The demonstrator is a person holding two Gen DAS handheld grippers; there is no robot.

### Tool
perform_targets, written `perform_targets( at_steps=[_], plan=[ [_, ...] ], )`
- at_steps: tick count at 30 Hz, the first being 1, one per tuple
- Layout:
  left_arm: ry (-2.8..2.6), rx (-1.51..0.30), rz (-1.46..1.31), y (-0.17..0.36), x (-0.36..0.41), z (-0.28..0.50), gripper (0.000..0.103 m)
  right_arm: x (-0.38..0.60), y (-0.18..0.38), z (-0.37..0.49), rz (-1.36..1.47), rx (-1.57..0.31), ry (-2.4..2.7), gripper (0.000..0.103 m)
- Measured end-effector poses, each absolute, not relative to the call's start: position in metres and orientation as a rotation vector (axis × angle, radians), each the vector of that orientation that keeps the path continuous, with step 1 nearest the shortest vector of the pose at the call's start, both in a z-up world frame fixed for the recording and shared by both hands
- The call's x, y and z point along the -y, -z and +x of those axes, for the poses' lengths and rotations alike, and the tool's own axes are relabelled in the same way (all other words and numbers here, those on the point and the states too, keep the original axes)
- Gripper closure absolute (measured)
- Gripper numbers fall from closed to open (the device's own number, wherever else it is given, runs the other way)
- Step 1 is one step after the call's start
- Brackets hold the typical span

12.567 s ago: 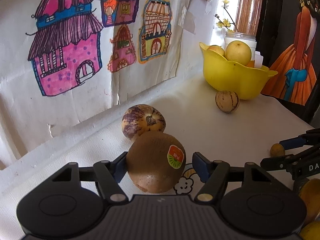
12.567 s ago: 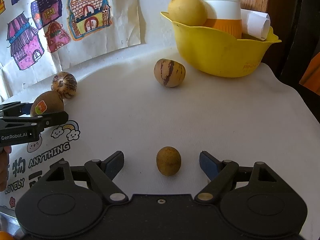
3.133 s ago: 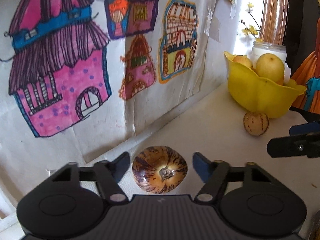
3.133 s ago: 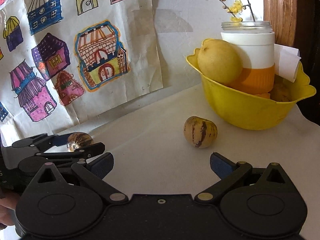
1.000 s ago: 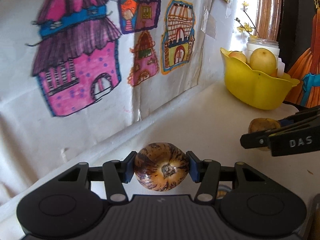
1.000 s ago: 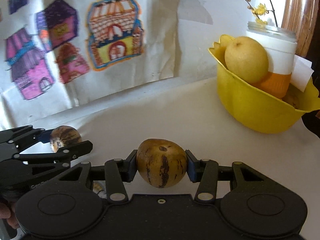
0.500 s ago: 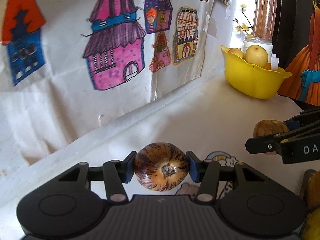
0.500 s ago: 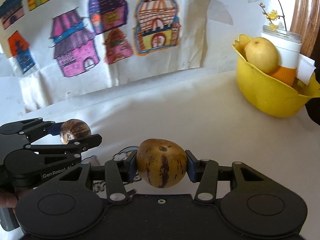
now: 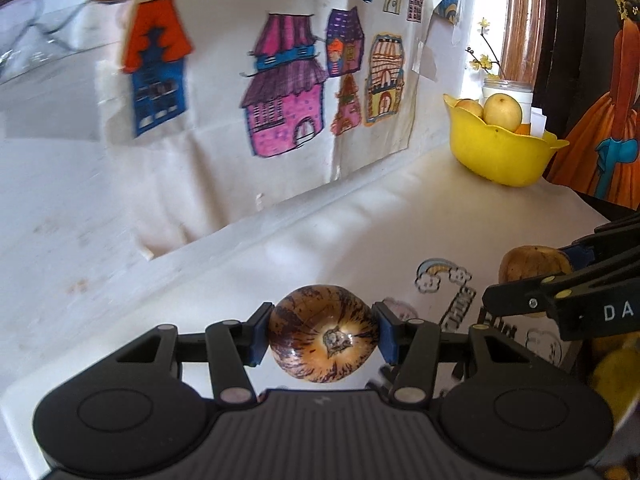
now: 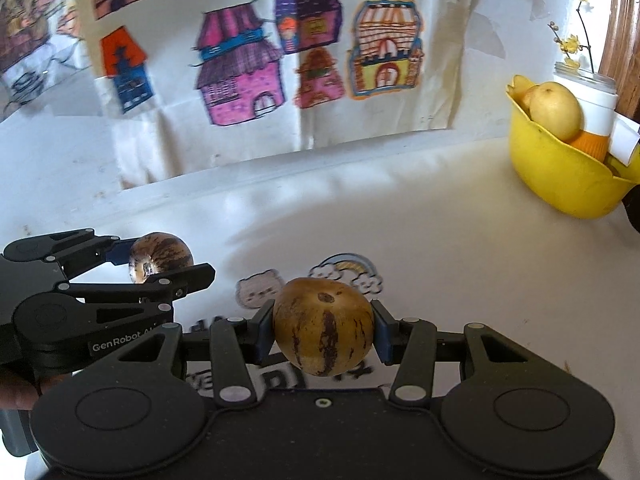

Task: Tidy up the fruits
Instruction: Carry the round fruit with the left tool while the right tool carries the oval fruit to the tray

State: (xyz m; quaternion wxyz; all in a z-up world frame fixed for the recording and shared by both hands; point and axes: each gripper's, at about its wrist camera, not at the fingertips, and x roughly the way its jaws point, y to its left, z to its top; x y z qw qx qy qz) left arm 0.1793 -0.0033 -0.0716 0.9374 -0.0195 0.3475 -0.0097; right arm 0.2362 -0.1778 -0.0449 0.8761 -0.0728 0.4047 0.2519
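While both jaws pinch round fruit only at mid-girth, slip is main risk: left gripper (image 9: 323, 338) clamps purple-streaked pepino melon (image 9: 323, 332), right gripper (image 10: 322, 330) clamps brown-striped pepino melon (image 10: 322, 326), both aloft, well apart from yellow bowl (image 10: 560, 184). Smooth skin may roll out; harder squeeze bruises.

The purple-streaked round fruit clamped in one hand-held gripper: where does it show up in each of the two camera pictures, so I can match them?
Left wrist view: the purple-streaked fruit sits bottom centre, clamped between the left hand-held gripper's blue pads.
Right wrist view: the same fruit is at the left edge, mid-height, partly hidden by that gripper seen from the side.
Shared landmark: the yellow bowl, at the right in both views.
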Motion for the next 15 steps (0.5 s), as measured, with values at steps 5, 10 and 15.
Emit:
perform_targets(
  at_steps=[5,10,15],
  plan=[
    [0.003,-0.712,-0.045,0.069,-0.007,0.157,0.047,0.168,0.038,0.215,-0.155,-0.84,-0.547,0.053],
    [-0.001,-0.701,-0.052,0.062,-0.012,0.136,0.047,0.163,0.03,0.188,-0.156,-0.828,-0.564,0.053],
    [0.004,-0.687,-0.06,0.053,-0.014,0.116,0.047,0.165,0.022,0.163,-0.154,-0.816,-0.558,0.053]
  ],
)
